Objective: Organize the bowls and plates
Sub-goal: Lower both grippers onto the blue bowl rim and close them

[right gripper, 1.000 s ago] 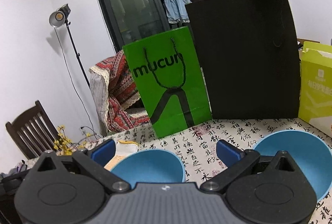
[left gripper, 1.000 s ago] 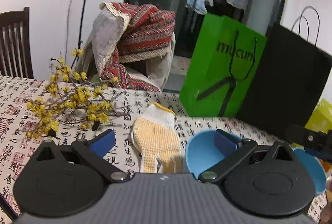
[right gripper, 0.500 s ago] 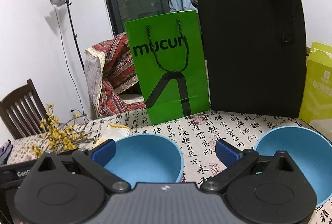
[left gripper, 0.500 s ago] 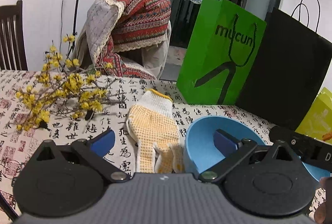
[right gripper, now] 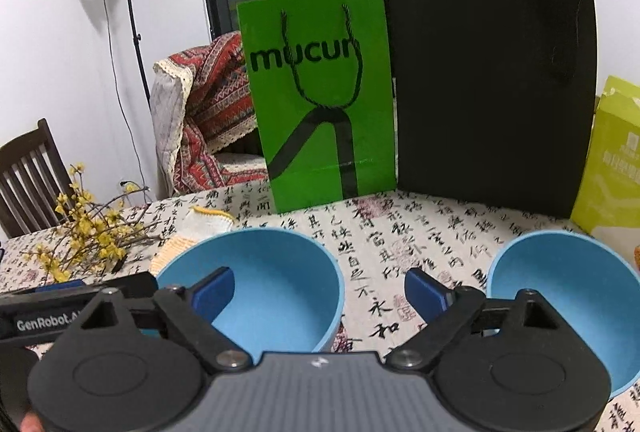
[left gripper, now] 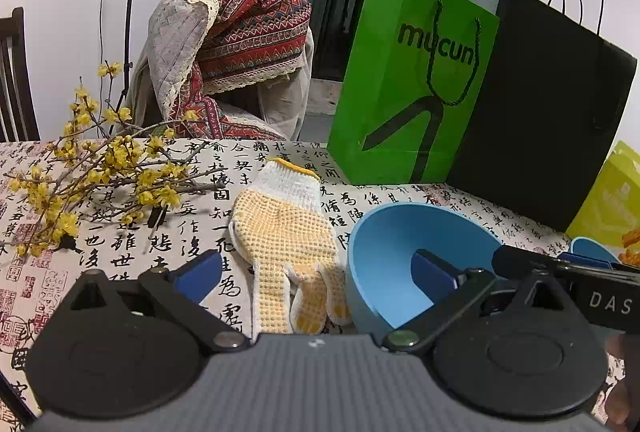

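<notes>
My right gripper (right gripper: 320, 290), empty, is closing astride the left bowl's (right gripper: 280, 272) rim; misalignment could tip it. Left gripper (left gripper: 316, 270) gapes.

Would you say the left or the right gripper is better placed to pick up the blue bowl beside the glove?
Right, probably. The right gripper is closing with one finger inside the near blue bowl and one outside its wall. The left gripper is centred on the glove, not the bowl.

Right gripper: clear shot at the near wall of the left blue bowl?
Probably yes. The right gripper has its jaws closing, straddling the near wall of the left blue bowl; nothing blocks it, though the left gripper crowds alongside.
</notes>
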`<state>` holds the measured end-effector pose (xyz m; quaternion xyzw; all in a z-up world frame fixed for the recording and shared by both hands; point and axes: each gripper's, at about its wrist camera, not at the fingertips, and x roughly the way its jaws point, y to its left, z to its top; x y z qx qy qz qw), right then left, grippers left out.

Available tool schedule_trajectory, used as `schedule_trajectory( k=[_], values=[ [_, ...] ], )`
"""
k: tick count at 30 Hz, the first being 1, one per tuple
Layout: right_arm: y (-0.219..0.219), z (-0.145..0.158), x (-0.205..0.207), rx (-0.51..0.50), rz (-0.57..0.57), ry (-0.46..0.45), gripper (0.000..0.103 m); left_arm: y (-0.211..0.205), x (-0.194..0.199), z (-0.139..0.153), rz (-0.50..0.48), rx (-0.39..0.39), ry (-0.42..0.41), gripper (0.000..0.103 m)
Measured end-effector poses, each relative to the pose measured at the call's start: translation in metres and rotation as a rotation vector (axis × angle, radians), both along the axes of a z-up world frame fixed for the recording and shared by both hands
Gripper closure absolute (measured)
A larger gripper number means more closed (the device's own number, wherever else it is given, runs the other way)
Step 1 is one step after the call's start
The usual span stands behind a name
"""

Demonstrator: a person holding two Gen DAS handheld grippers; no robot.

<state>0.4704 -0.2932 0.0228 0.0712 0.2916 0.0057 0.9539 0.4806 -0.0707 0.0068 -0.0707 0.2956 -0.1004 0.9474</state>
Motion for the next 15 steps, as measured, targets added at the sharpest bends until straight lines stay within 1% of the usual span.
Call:
schedule_trajectory(
  k=[2, 4, 6, 8, 10, 11, 12, 14, 15],
  values=[
    [0.0, -0.002, 0.001, 0.002, -0.001, 0.011, 0.019, -0.001, 0.001, -0.002, -0.009, -0.005, 0.005, 0.0],
    [0.0, -0.004, 0.003, 0.003, -0.006, 0.021, 0.021, 0.0, 0.001, -0.004, -0.01, -0.007, 0.008, 0.0],
    [0.0, -0.006, 0.004, 0.008, -0.007, 0.032, 0.027, -0.001, 0.002, -0.006, -0.013, -0.005, 0.011, 0.0],
    [-0.001, -0.01, 0.007, 0.015, -0.013, 0.048, 0.035, -0.002, 0.003, -0.008, -0.02, -0.007, 0.016, 0.002],
    [-0.003, -0.014, 0.01, 0.021, -0.016, 0.065, 0.038, -0.004, 0.003, -0.011, -0.029, -0.004, 0.023, 0.007],
    [-0.004, -0.017, 0.011, 0.027, -0.016, 0.074, 0.039, -0.006, 0.004, -0.012, -0.034, 0.001, 0.028, 0.013],
    [-0.004, -0.019, 0.012, 0.033, -0.015, 0.081, 0.039, -0.007, 0.004, -0.014, -0.04, 0.003, 0.032, 0.015],
    [-0.004, -0.022, 0.014, 0.042, -0.011, 0.092, 0.046, -0.01, 0.005, -0.016, -0.05, 0.009, 0.037, 0.023],
    [-0.004, -0.023, 0.014, 0.044, -0.009, 0.094, 0.047, -0.011, 0.005, -0.017, -0.052, 0.012, 0.039, 0.027]
  ],
)
